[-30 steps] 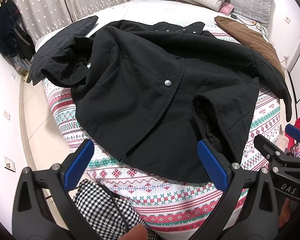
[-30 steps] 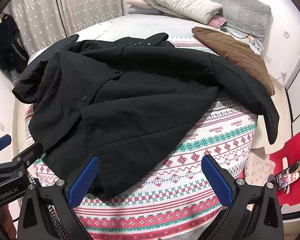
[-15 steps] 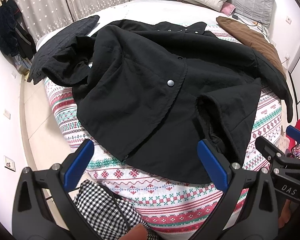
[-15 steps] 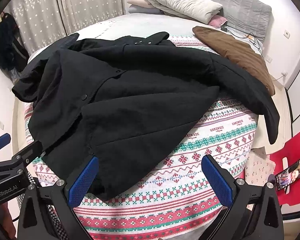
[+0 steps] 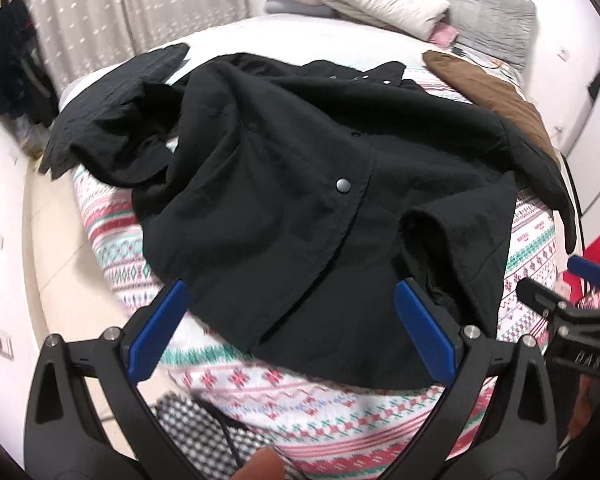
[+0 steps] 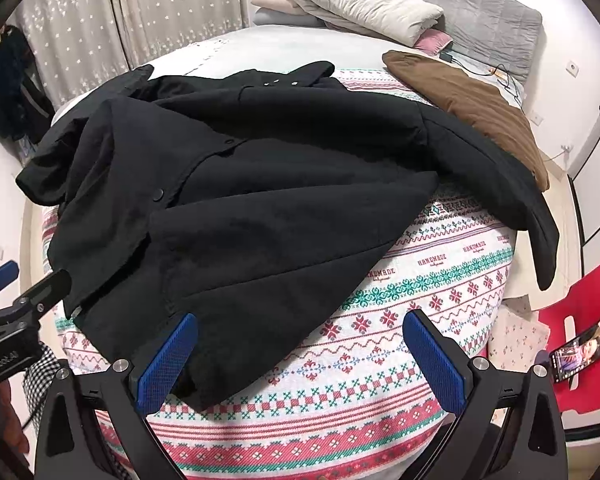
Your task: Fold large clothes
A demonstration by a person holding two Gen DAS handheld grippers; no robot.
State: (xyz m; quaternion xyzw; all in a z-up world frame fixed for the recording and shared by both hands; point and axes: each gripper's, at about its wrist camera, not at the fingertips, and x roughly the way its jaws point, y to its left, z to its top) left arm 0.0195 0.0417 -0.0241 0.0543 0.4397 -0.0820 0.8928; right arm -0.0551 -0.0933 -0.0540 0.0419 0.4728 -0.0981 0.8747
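Left wrist: coat [image 5: 284, 208] beyond gripper [image 5: 292, 328]

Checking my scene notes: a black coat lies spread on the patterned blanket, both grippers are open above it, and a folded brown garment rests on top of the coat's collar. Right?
Not quite. The brown garment lies beside the black coat, by its sleeve, not on the collar; the right wrist view shows this. The left gripper and right gripper are open above the patterned blanket.

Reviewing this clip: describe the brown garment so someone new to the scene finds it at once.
Start at the bed's patterned blanket, where the black coat lies spread. Beyond the coat's right sleeve, toward the pillows, lies the brown garment. It is the only brown, ribbed piece there.
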